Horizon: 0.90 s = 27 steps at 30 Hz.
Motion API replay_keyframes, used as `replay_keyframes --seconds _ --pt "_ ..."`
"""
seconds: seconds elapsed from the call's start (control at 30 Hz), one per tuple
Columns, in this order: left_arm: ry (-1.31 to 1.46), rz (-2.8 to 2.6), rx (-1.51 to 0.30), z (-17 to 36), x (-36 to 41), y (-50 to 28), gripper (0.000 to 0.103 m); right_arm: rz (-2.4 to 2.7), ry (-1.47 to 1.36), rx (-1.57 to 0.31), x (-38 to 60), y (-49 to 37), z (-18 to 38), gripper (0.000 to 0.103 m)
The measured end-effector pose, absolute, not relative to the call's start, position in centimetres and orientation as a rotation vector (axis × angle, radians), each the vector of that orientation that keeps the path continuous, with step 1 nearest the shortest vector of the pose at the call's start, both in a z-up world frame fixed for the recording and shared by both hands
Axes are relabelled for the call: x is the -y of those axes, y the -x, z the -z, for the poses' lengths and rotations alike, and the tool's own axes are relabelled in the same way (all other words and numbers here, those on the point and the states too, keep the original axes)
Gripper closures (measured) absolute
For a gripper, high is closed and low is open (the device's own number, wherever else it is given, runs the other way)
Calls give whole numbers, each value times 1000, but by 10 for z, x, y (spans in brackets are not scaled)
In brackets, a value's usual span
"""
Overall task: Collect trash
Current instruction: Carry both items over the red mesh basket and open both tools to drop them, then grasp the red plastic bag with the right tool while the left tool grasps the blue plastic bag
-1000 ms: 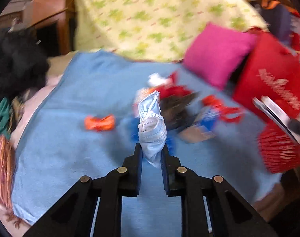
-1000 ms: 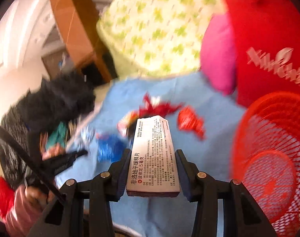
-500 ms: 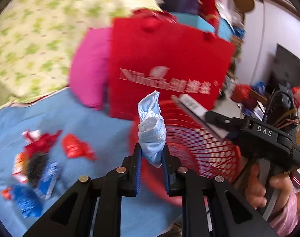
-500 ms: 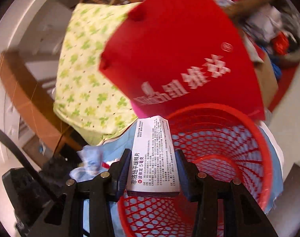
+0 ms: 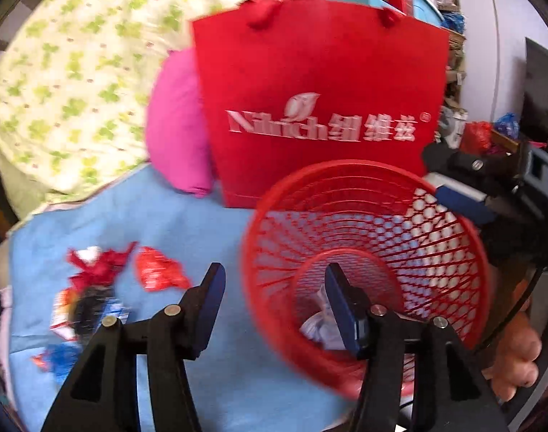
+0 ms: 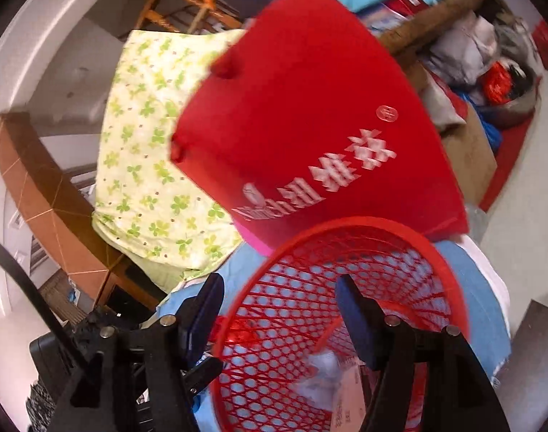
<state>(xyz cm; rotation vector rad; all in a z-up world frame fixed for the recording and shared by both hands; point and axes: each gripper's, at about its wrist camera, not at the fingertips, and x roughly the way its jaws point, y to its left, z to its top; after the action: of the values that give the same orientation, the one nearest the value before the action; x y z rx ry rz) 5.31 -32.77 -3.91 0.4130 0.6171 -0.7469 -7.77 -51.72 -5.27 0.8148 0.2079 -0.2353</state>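
A red mesh basket (image 5: pixel 346 169) stands on the blue blanket (image 5: pixel 158 219). My left gripper (image 5: pixel 274 280) hangs over the basket's near rim, its jaws opening with nothing between them. The crumpled pale blue mask (image 5: pixel 319 322) lies at the basket's bottom. My right gripper (image 6: pixel 279 291) is over the same basket (image 6: pixel 346 225), jaws opening and empty. Below it lie the mask (image 6: pixel 320 370) and the white medicine box (image 6: pixel 349 396). Red wrappers (image 5: pixel 158 270) and blue scraps (image 5: pixel 59 356) lie loose on the blanket to the left.
A red paper bag (image 5: pixel 320 108) stands right behind the basket, with a pink cushion (image 5: pixel 176 133) and a green-patterned quilt (image 5: pixel 75 72) beside it. A person's hand (image 5: pixel 518 360) is at the right edge. Cluttered shelves and boxes (image 6: pixel 468 151) fill the far right.
Both grippers swung from the littered blanket to over the basket, then opened. The mask left my left gripper and the box left my right; both now lie in the basket.
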Motion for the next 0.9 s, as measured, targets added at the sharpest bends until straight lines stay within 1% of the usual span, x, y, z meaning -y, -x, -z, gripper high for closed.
replay_keyframes --seconds 0.2,0.33,0.43,0.67,0.9 --pt "-389 590 -592 32 264 -68 43 145 -717 -159 469 57 33 35" --pt "-369 476 -594 34 215 -81 42 66 -668 -168 433 34 25 35" --pt "-350 402 -596 39 183 -92 40 12 -626 -201 404 11 24 35" --pt "-286 270 -635 58 121 -122 40 -61 -538 -328 344 -44 38 35" --pt "-256 240 -651 72 99 -137 40 -80 -503 -409 318 -77 54 35"
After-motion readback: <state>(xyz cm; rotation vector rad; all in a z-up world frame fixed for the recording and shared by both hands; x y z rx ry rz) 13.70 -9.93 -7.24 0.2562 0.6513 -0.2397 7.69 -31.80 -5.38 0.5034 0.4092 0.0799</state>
